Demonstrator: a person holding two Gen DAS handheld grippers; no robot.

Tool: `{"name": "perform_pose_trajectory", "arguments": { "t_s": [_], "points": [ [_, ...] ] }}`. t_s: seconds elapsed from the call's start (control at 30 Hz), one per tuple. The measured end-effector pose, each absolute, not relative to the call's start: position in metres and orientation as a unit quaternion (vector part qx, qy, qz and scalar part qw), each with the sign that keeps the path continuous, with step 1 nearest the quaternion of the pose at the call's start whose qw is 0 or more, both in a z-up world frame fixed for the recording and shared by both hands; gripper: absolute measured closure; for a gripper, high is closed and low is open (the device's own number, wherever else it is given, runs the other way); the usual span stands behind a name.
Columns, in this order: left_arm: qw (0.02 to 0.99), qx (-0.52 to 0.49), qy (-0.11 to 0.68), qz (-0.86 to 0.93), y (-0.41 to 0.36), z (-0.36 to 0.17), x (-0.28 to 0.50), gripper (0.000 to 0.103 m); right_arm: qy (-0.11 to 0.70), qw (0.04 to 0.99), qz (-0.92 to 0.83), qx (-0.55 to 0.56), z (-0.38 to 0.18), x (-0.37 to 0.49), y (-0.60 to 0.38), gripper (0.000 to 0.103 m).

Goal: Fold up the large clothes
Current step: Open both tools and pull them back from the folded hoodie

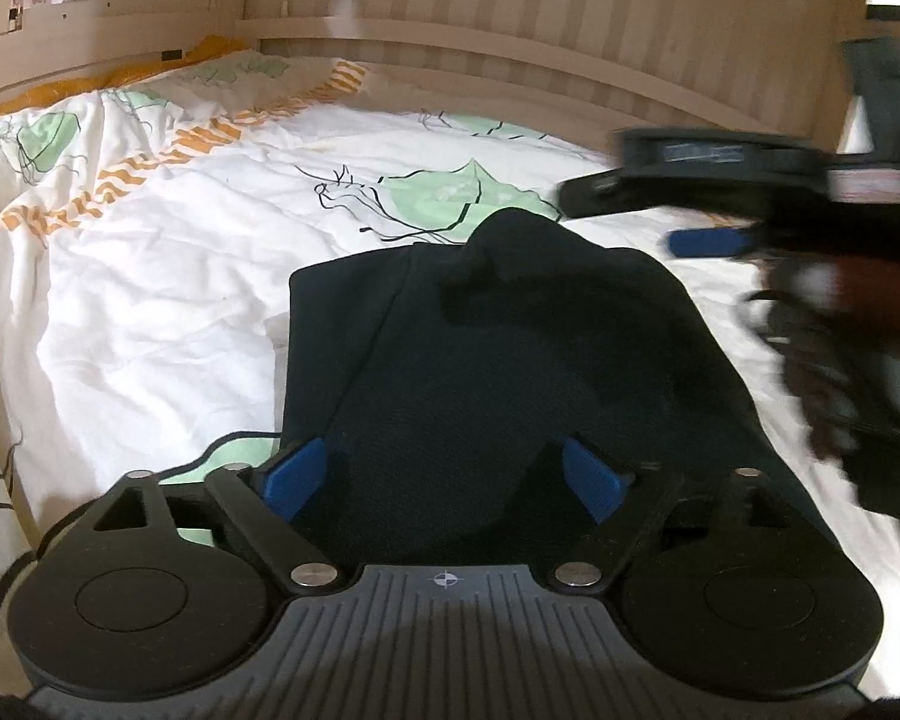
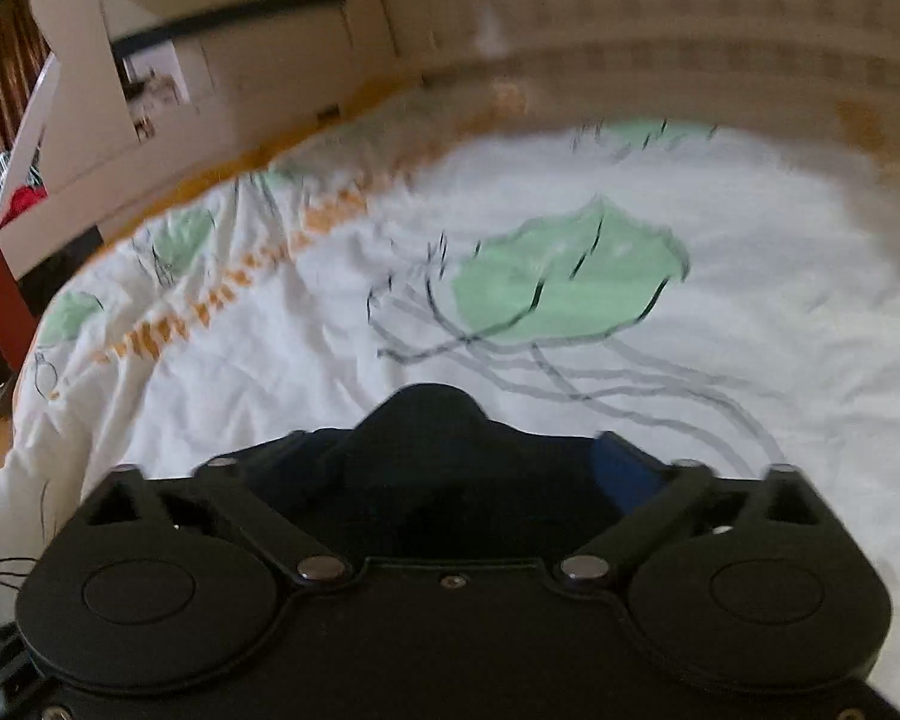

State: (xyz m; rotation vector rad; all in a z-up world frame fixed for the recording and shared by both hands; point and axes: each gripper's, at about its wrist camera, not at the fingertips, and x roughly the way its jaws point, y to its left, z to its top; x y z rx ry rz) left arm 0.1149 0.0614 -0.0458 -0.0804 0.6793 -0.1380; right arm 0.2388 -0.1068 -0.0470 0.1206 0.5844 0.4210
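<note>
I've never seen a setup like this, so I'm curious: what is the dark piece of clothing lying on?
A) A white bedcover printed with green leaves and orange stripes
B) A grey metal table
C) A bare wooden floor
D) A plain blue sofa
A: the dark garment lies folded on the white bedcover, whose green leaf prints and orange striped band show all around it in both views.
</note>
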Motion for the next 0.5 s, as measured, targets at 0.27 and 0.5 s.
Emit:
{"name": "perform_pose_trajectory", "arguments": {
  "t_s": [0.27, 0.5],
  "points": [
    [0.951, -0.029, 0.307, -0.035, 0.062, -0.020, 0.098, 0.000, 0.232, 0.958, 0.148, 0.080, -0.019, 0.172, -0.148, 0.000],
    [0.951, -0.009, 0.309, -0.023, 0.059, 0.016, 0.075, 0.000, 0.225, 0.966, 0.092, 0.094, -0.009, 0.123, -0.161, 0.000]
  ]
}}
